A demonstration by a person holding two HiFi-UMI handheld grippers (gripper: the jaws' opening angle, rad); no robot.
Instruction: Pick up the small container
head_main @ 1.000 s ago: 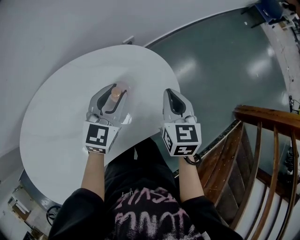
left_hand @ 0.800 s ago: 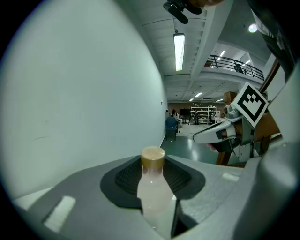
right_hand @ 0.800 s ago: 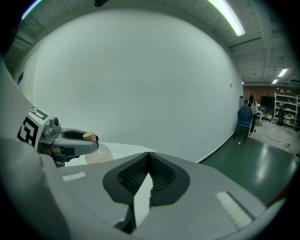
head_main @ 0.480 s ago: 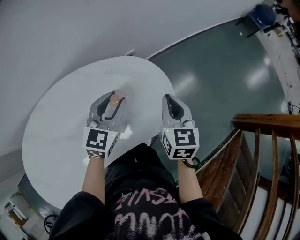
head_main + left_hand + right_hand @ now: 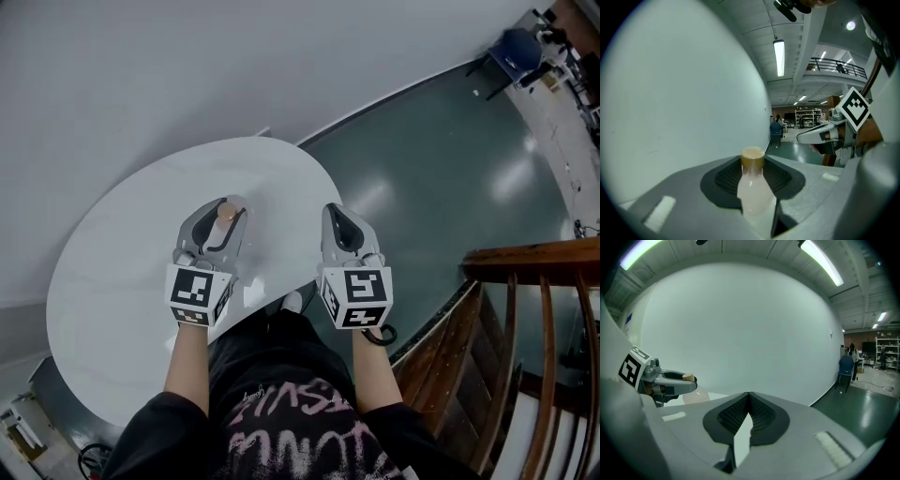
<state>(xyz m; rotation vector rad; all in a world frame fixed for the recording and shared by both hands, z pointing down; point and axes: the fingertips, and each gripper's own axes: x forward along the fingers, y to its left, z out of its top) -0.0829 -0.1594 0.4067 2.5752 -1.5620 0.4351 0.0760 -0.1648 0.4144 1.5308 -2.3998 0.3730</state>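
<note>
The small container (image 5: 754, 187) is a pale translucent bottle with a tan cap (image 5: 225, 213). My left gripper (image 5: 221, 217) is shut on the bottle, which stands upright between the two dark pads over the round white table (image 5: 122, 281). In the right gripper view the bottle (image 5: 687, 377) shows at the far left, held in the other gripper. My right gripper (image 5: 339, 212) is shut with nothing in it, its tips touching, and hangs just past the table's right edge over the floor.
A white wall rises behind the table. Dark green floor (image 5: 441, 169) lies to the right. A wooden railing (image 5: 534, 281) stands at the lower right. A blue chair (image 5: 517, 47) stands far off. The person's dark shirt fills the bottom.
The head view has shifted, so the table and both grippers sit a little lower in the picture. The left gripper keeps its hold on the bottle. The right stays shut.
</note>
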